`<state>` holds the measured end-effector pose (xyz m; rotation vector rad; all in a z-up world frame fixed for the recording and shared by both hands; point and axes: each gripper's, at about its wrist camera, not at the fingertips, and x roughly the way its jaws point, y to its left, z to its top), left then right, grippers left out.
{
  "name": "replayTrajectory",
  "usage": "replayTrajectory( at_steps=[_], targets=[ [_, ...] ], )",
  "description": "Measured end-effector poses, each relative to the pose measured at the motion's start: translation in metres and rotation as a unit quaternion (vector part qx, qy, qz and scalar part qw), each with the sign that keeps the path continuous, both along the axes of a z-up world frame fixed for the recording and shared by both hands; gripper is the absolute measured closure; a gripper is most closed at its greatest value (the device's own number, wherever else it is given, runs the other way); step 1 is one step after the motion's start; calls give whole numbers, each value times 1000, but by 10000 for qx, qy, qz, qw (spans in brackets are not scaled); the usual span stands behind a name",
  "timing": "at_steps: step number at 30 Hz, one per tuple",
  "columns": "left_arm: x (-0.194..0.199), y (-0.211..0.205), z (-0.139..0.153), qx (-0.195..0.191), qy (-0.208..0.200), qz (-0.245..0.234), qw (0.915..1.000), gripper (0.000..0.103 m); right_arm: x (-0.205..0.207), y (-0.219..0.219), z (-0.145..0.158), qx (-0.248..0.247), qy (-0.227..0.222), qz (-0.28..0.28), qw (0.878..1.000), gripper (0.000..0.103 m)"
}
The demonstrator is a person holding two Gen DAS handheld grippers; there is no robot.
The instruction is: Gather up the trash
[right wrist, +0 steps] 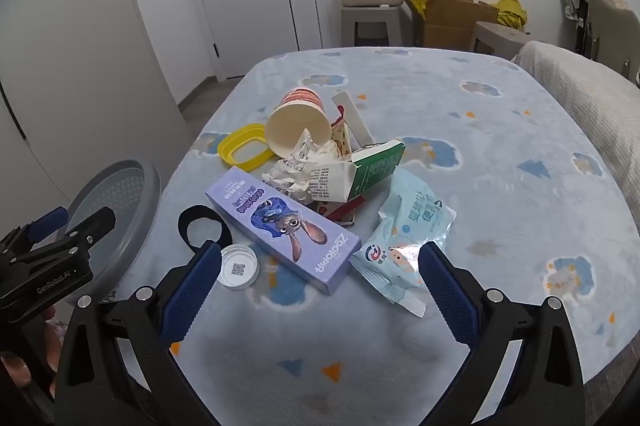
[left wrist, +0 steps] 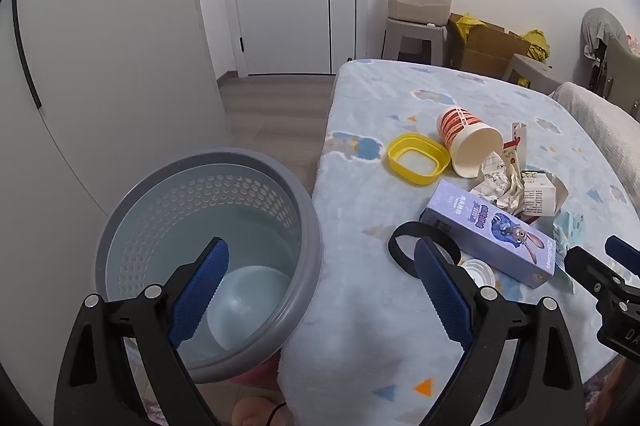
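Two claws hang wide open and empty over a bed littered with trash, none of it yet collected. Ahead of the right gripper (right wrist: 316,290), the purple carton (right wrist: 282,228) lies flat just beyond its fingertips, with a white bottle cap (right wrist: 239,266) near the left finger and a black ring (right wrist: 204,226) just past that. A pale blue wrapper (right wrist: 404,238) sprawls close to the right finger. Farther out sit crumpled paper (right wrist: 298,166), a torn green-and-white box (right wrist: 360,170), a tipped paper cup (right wrist: 298,128) and a yellow lid (right wrist: 246,146). The left gripper (left wrist: 320,290) hovers with one finger over the grey perforated bin (left wrist: 208,258), which stands against the bed's edge and looks empty, and the other over the blanket (left wrist: 400,98). All of it appears light. The carton looks stiff enough to pinch across its narrow width near the closest end; the wrapper is likely slick and floppy, best taken at a bunched middle; the paper should crush readily; the cup would probably dent, so its rim seems the safer hold.
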<state>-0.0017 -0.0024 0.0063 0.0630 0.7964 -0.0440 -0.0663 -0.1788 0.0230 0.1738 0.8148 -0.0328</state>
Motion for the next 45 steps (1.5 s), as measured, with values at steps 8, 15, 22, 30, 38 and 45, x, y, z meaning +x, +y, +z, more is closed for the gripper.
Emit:
replayTrajectory(
  at_steps=[8, 15, 22, 30, 38, 45],
  targets=[
    [-2, 0, 2, 5, -36, -5, 10000, 13, 0, 0, 0, -26, 0, -5, 10000, 6],
    [-2, 0, 2, 7, -44, -10, 10000, 13, 0, 1, 0, -52, -2, -10, 10000, 6],
    [0, 0, 3, 13, -71, -21, 10000, 13, -2, 1, -1, -114, 20, -66, 9999, 6],
    [-4, -3, 4, 63, -140, -26, 9999, 13, -1, 3, -4, -207, 63, -67, 9997, 6],
    [-8, -6, 4, 147, -205, -25, 9997, 13, -2, 5, -4, -265, 32, -77, 9996, 6],
    [-13, -9, 1, 208, -247, 3, 9995, 13, -3, 7, -3, -322, 9, -73, 9995, 6]
  ],
)
